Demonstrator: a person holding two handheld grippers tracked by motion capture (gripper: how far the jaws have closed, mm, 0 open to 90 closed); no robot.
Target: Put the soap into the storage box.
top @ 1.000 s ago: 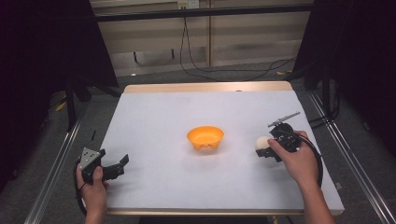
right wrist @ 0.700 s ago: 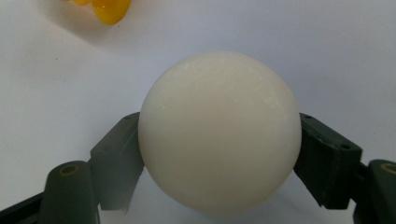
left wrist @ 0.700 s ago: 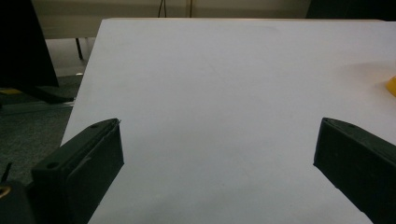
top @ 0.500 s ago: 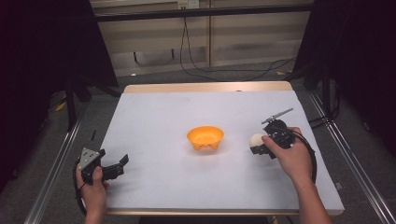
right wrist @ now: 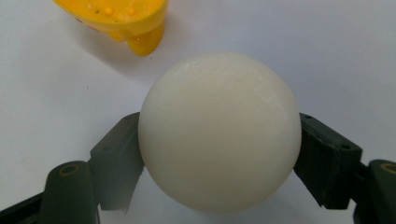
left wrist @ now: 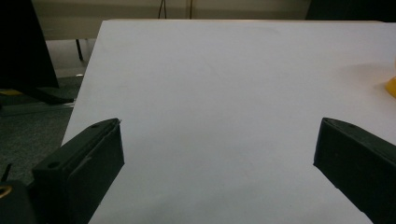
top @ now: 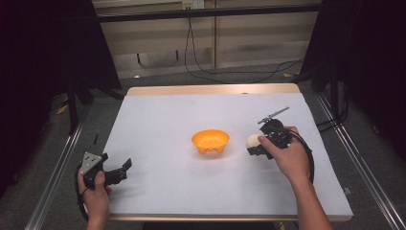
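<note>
Right tongs (right wrist: 219, 154) were clamped on a white ball (right wrist: 219, 133), one black jaw on each side at about its widest girth, ball bulging out ahead of the jaw tips. In the high view the same right tongs (top: 257, 145) sat in the person's right hand (top: 287, 155), ball (top: 252, 141) at the front end, pointing toward the orange bowl (top: 210, 141). Ball was held off the worktop (top: 158, 124) as far as I could judge, a shadow under it in the right gripper view.

Handling, judged: ball looked smooth, matte, hard and rigid, no dent where the jaws pressed. Probably light. Round plus smooth means it could squirt out if the grip drifts off the equator; the current hold across the middle looked like the right place. Not obviously fragile.

Position: ball between the right jaws, just beside the bowl's right side, not over it yet. In the right gripper view the bowl (right wrist: 116, 16) rim and one foot showed just past the ball at upper left, near but apart.

Left tongs (top: 125, 167) stood wide open, nothing between the jaws, held in the left hand (top: 95, 194) at the near-left edge of the worktop, well apart from ball and bowl. Left gripper view showed bare worktop (left wrist: 224, 93) between the jaws and a sliver of the bowl (left wrist: 392, 86) at far right.
</note>
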